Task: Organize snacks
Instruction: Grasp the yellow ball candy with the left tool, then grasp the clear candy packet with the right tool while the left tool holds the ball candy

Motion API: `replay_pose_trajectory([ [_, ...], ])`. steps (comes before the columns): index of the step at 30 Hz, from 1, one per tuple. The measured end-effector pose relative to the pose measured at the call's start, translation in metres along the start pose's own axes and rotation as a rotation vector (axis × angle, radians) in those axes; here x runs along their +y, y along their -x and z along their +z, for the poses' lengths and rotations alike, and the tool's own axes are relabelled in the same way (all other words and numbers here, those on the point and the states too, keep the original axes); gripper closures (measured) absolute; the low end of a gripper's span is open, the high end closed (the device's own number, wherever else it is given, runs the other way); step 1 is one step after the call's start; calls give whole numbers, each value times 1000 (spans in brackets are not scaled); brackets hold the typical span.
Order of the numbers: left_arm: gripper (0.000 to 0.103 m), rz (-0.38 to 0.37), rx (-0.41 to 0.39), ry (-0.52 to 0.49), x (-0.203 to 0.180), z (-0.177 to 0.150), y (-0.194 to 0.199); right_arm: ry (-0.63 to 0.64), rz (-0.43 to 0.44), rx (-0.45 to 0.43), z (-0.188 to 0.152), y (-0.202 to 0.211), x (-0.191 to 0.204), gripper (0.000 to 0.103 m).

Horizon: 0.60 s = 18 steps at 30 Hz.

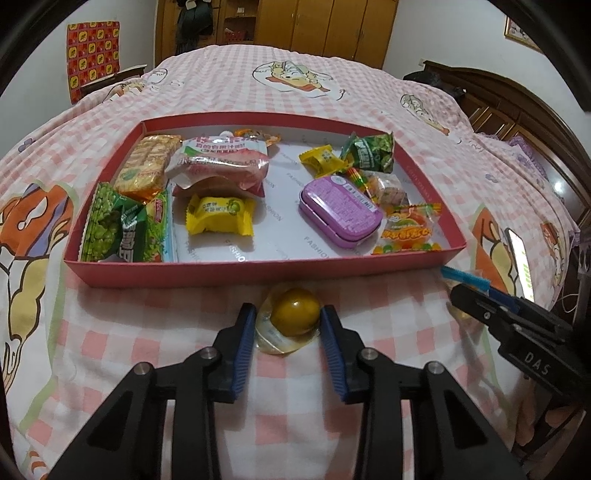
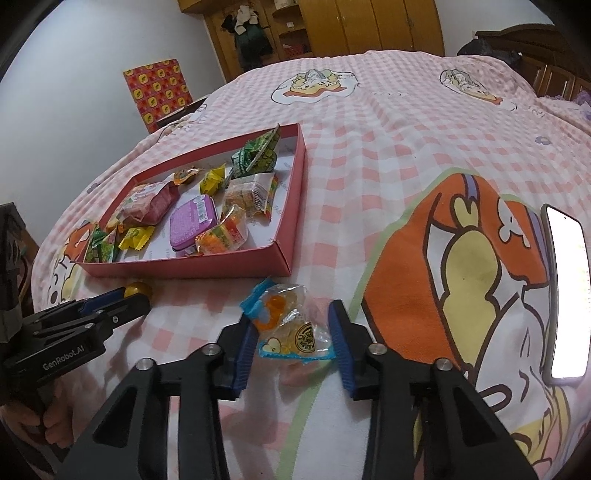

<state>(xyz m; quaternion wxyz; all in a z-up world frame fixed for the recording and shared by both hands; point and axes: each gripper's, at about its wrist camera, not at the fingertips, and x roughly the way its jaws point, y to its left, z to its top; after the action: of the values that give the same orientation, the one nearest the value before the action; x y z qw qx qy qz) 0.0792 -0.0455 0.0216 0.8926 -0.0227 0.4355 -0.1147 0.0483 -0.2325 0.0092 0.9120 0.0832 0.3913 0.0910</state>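
Observation:
A shallow red box [image 1: 258,271] [image 2: 286,221] lies on the pink checked bedspread and holds several snacks: a purple tin [image 1: 340,210], a yellow candy [image 1: 219,216], a pink pouch [image 1: 221,166], green pea packets [image 1: 114,229]. Just in front of the box, a round yellow-brown candy in clear wrap [image 1: 295,317] [image 2: 138,290] rests on the bed. My left gripper [image 1: 288,310] [image 2: 129,295] is open and straddles it, pads close to the wrapper. My right gripper [image 2: 290,314] [image 1: 476,291] is open around a clear packet with blue edges [image 2: 291,325] lying on the bed.
A lit phone [image 2: 565,291] [image 1: 519,258] lies on the bed to the right of my right gripper. A dark wooden headboard [image 1: 517,122] runs along the right and wardrobes [image 1: 314,26] stand beyond the bed's far end. The bedspread stretches wide past the box.

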Motion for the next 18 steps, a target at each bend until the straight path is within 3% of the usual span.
replay_pose_trajectory([
  [18, 66, -57, -25, 3, -1, -3, 24, 3, 15, -13, -3, 13, 9, 76],
])
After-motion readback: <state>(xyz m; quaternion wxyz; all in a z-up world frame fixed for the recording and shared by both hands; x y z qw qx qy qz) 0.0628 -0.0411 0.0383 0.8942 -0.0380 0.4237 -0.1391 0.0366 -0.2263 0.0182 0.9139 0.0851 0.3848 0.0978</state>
